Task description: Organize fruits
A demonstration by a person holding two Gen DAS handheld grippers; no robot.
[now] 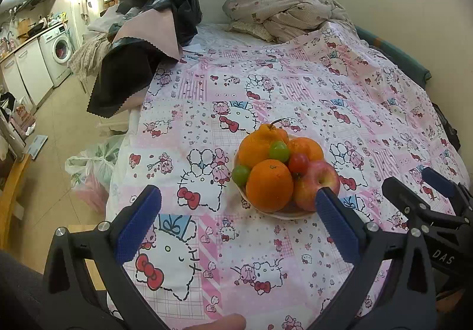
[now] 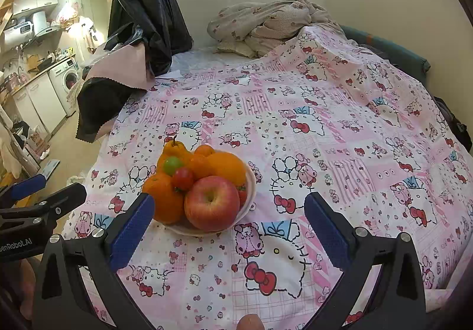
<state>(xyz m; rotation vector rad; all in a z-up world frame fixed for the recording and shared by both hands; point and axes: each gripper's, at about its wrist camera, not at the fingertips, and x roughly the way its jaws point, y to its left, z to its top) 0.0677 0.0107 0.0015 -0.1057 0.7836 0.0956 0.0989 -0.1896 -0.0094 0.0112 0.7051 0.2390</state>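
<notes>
All fruits sit piled in one bowl [image 1: 291, 213] on the bed cover [image 1: 295, 87].
Oranges [image 1: 269, 185], an apple [image 2: 211, 202], green grapes [image 1: 278, 151] and a small tomato [image 2: 182, 178] are heaped together, so none rolls on the soft cloth. Left gripper [image 1: 236, 226] and right gripper [image 2: 229, 231] hover near the bowl, jaws wide, holding nothing; this fits fruit just gathered or fruit waiting to be sorted.

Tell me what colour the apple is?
Red with yellowish patches; the round apple shows best in the right wrist view.

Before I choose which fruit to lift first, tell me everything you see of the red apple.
The red apple is round, glossy, red with yellowish streaks, its stem dimple facing up toward the camera. It sits at the near edge of the pale bowl, pressed against an orange beside it, with a small tomato just behind. No gripper touches it.
</notes>
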